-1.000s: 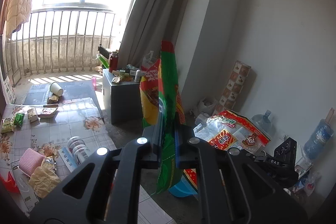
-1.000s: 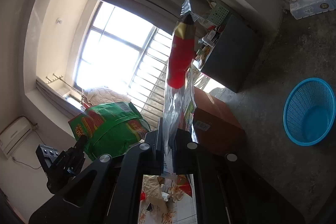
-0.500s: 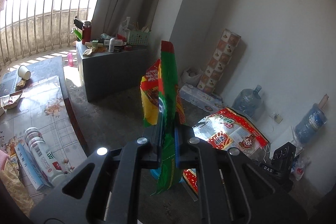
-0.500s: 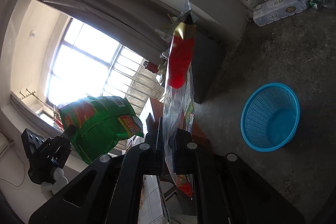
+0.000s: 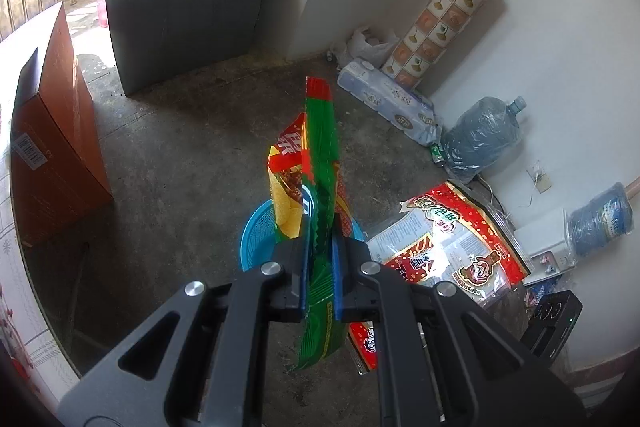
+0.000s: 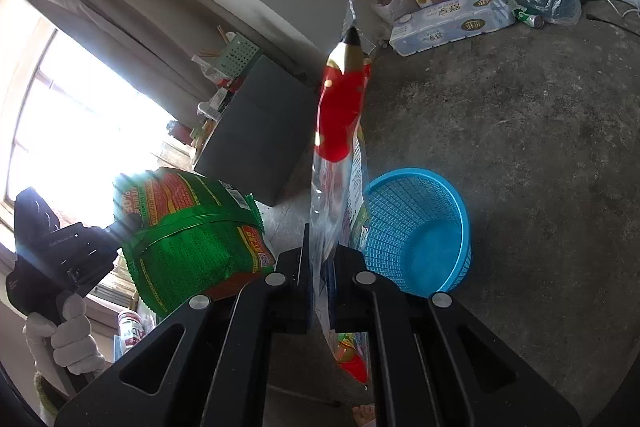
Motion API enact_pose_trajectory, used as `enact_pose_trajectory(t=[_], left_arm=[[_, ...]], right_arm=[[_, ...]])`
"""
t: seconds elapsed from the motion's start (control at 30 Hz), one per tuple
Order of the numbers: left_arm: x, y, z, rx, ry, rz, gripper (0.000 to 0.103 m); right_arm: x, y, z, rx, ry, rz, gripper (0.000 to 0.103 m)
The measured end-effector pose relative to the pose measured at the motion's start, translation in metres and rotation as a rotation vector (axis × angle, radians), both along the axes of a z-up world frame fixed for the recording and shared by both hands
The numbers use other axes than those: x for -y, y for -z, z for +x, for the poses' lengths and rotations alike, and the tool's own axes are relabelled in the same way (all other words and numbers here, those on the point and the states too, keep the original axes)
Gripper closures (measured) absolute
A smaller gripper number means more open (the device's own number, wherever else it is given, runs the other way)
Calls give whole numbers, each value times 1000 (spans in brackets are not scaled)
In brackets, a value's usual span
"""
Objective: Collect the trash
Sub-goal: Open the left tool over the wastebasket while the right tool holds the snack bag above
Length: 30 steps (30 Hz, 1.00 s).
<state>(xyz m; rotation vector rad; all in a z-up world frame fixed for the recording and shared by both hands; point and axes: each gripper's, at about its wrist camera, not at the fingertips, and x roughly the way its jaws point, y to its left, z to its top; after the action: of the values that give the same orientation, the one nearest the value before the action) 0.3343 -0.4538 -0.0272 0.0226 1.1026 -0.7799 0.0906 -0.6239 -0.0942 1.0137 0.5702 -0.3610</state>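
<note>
My left gripper (image 5: pixel 319 267) is shut on a green snack bag (image 5: pixel 318 163), seen edge-on in the left wrist view, hanging above a blue mesh basket (image 5: pixel 256 239) on the floor. My right gripper (image 6: pixel 322 275) is shut on a clear and red snack bag (image 6: pixel 340 115) that stands up between its fingers. In the right wrist view the blue basket (image 6: pixel 420 227) sits empty on the concrete floor just right of the held bag. The green bag (image 6: pixel 188 231) and the left gripper, held by a gloved hand (image 6: pixel 64 335), show at the left. The red bag (image 5: pixel 448 243) also appears at the right in the left wrist view.
A grey cabinet (image 5: pixel 180 11) with clutter on top stands at the back. An orange-brown box (image 5: pixel 52 143) is at the left. Along the white wall lie a tissue pack (image 5: pixel 388 103), water jugs (image 5: pixel 484 139) and a patterned roll (image 5: pixel 444 15). The floor is bare concrete (image 6: pixel 540 147).
Both grippers have tilted downward and sunk, each still holding its bag. The views swung from window and table to the floor, and the blue basket now lies close below both bags.
</note>
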Motion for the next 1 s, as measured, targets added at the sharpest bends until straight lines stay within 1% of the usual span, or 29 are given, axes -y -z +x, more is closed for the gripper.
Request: enact_pose_trajectory(t=[0.13, 0.23, 0.27, 0.33, 0.37, 0.43, 0.53, 0.6, 0.7, 0.77, 0.83, 0.9, 0.97, 1.0], left_arm=[[43, 49, 18, -53, -12, 77, 95], [70, 86, 27, -70, -17, 141, 94], [77, 99, 29, -90, -24, 160, 90], [83, 124, 34, -157, -33, 186, 81], [83, 131, 35, -176, -44, 200, 80], [80, 138, 36, -201, -57, 197, 79], [70, 137, 44, -230, -84, 188, 77], [57, 125, 49, -229, -110, 165, 77], [33, 90, 54, -192, -129, 130, 77], [14, 58, 53, -151, -131, 105, 71], [-4, 27, 51, -102, -121, 84, 66], [-25, -2, 45, -65, -108, 59, 60], [-50, -30, 38, -40, -95, 37, 50], [-64, -42, 34, -27, -91, 30, 48]], right_arm=[[14, 16, -1, -31, 33, 11, 97], [21, 24, -6, -54, 55, 8, 97], [23, 26, -7, -61, 62, 9, 97], [32, 36, -9, -74, 72, 12, 97], [36, 38, -10, -82, 74, 9, 97], [40, 41, -10, -96, 73, -1, 97], [44, 45, -2, -122, 63, -29, 97], [45, 47, 6, -134, 55, -52, 97], [45, 43, 19, -140, 54, -92, 97], [43, 32, 24, -114, 70, -120, 97], [44, 21, 29, -70, 80, -128, 97], [44, 14, 38, -43, 80, -135, 97], [40, 12, 51, -35, 77, -141, 97], [38, 14, 58, -34, 74, -142, 97]])
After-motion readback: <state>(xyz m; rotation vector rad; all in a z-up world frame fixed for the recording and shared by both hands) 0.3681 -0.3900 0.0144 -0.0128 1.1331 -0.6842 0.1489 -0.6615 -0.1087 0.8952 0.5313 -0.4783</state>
